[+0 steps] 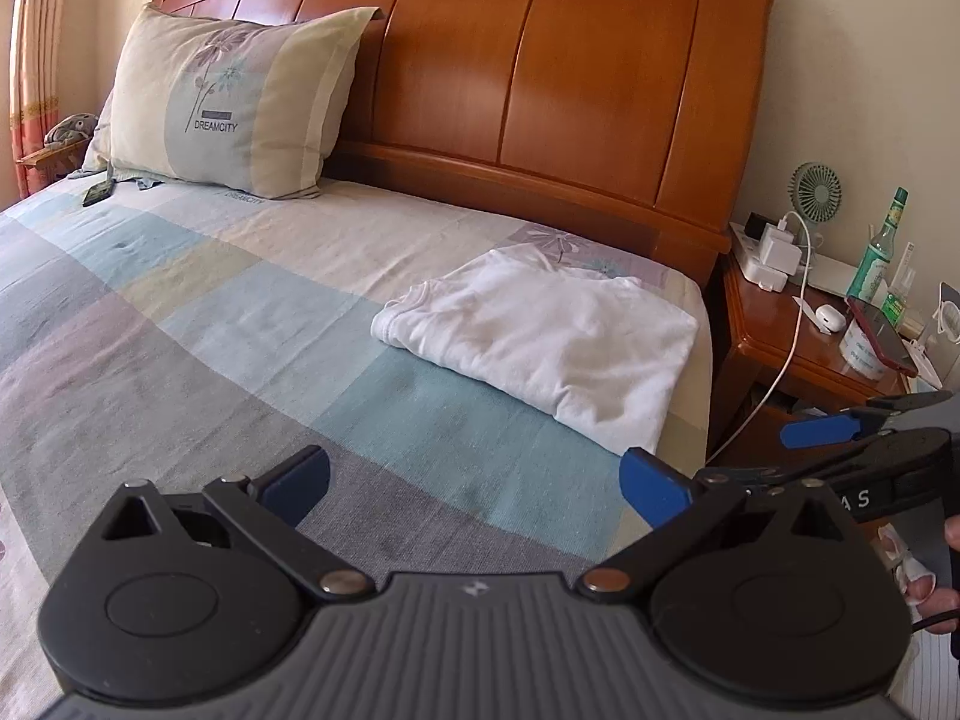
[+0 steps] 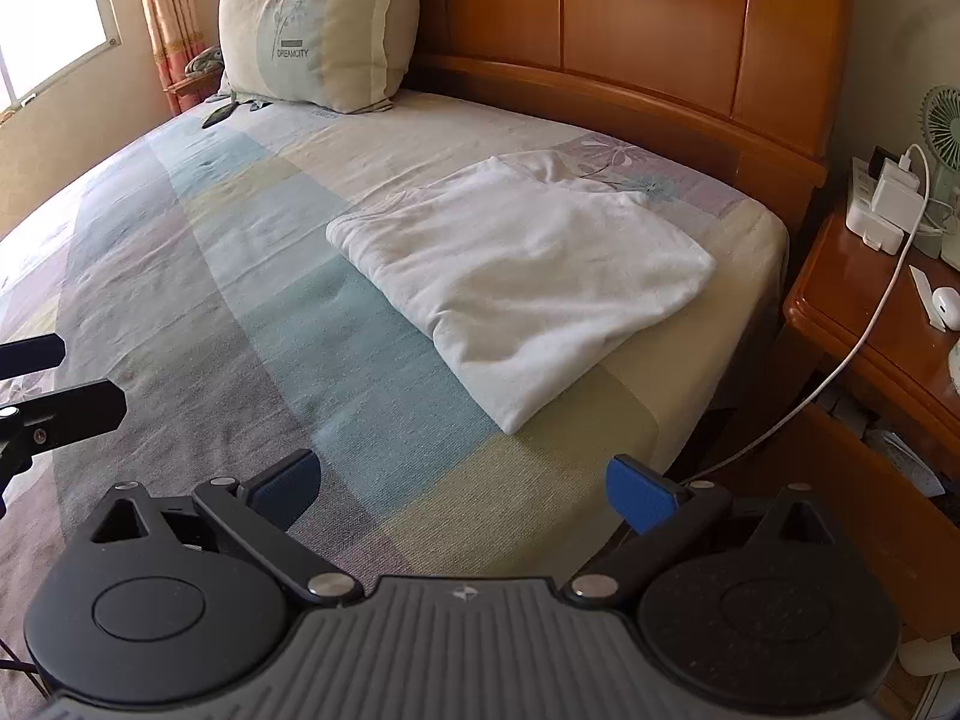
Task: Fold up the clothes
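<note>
One white garment (image 2: 528, 276) folded flat on bed (image 2: 180, 276); both hand-held grippers spread wide, empty.

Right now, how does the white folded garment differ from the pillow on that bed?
The white garment lies flat near the bed's edge by the nightstand; the pillow stands propped against the wooden headboard on the far side. The garment is plain white; the pillow has beige and pale blue bands, a flower print and the word DREAMCITY. The garment is thin, the pillow plump. Both rest on the checked bedsheet.
</note>
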`<move>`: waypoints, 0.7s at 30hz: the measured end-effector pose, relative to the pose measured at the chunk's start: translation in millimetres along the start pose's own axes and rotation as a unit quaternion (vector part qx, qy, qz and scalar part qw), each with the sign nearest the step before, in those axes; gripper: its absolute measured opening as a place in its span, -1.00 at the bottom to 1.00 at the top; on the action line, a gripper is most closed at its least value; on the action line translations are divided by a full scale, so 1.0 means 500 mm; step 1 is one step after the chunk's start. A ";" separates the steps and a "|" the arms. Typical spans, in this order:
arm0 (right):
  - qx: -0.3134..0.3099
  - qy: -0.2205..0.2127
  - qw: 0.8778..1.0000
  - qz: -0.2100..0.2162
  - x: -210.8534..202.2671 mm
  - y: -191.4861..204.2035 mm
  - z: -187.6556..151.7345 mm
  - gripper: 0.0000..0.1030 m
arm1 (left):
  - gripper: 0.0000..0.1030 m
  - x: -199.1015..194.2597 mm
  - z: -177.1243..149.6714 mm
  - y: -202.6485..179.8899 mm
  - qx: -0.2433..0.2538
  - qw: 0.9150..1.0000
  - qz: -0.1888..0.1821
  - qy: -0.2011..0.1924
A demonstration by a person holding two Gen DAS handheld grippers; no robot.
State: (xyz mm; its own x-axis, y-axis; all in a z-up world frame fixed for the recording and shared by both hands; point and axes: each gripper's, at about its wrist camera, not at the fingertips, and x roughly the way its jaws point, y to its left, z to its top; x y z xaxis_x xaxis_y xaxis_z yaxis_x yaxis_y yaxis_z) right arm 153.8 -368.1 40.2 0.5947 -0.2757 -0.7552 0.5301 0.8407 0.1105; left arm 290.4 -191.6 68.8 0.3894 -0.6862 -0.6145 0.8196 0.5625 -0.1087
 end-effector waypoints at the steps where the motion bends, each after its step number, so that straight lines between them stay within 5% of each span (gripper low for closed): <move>1: -0.004 0.000 1.000 0.002 0.001 -0.006 0.003 1.00 | 0.99 0.008 0.008 -0.007 0.000 1.000 0.000 0.001; 21: -0.024 0.026 0.998 0.043 0.076 -0.114 0.077 1.00 | 0.99 0.145 0.087 -0.107 -0.021 0.997 0.040 0.055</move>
State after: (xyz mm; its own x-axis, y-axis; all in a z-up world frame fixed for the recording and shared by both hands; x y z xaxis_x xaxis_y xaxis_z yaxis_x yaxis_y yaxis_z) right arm 169.3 -444.5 30.1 0.6043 -0.1772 -0.7768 0.4473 0.8822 0.1468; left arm 293.1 -291.7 64.0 0.4034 -0.5848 -0.7037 0.7687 0.6338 -0.0860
